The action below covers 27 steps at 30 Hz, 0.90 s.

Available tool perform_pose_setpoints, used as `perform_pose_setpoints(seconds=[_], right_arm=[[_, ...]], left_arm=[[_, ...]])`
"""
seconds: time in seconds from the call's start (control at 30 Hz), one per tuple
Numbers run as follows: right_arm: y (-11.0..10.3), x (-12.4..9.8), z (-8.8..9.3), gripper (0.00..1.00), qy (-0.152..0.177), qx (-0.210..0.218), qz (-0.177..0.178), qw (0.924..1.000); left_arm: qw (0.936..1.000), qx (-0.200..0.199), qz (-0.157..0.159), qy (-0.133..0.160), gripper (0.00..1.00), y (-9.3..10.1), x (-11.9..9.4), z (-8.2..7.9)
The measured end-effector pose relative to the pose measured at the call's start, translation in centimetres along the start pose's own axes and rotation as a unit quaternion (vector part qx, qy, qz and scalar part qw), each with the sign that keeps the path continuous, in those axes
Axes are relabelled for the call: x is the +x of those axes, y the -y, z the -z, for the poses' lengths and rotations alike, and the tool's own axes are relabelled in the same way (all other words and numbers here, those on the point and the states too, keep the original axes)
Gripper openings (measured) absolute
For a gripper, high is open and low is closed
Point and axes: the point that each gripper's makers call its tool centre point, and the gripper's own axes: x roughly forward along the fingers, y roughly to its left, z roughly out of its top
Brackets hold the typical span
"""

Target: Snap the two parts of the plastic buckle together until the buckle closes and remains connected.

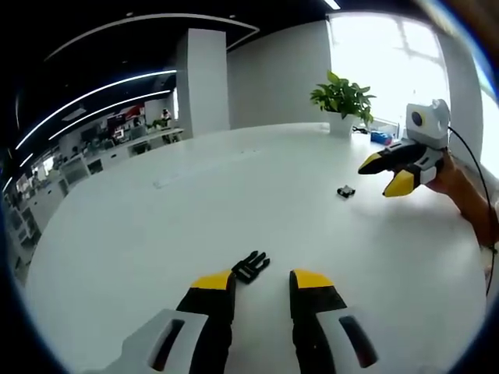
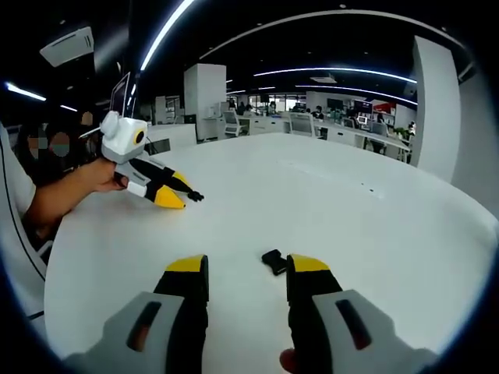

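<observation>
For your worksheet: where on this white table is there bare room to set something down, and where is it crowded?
Bare: the wide stretch of table between the pronged buckle half and the far edge, and between the two halves. Crowded: around the plant and around each half, where the left gripper and right gripper sit.

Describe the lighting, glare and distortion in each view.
Left gripper view: the window behind the potted plant is blown out white, and the table edge bows from fisheye. Right gripper view: dimmer, ceiling light strips curve, and the socket buckle part stays sharp.
</observation>
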Motion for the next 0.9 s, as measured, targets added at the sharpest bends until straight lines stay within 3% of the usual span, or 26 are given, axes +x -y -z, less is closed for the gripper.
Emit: perform_pose_setpoints(seconds=[0.9], right_arm=[[0.4,-0.3,-0.1,0.38,0.002,0.0,0.005,1.0]], left_arm=[[0.9998,0.011,0.014,-0.005,0.27,1.2,0.3,-0.5]])
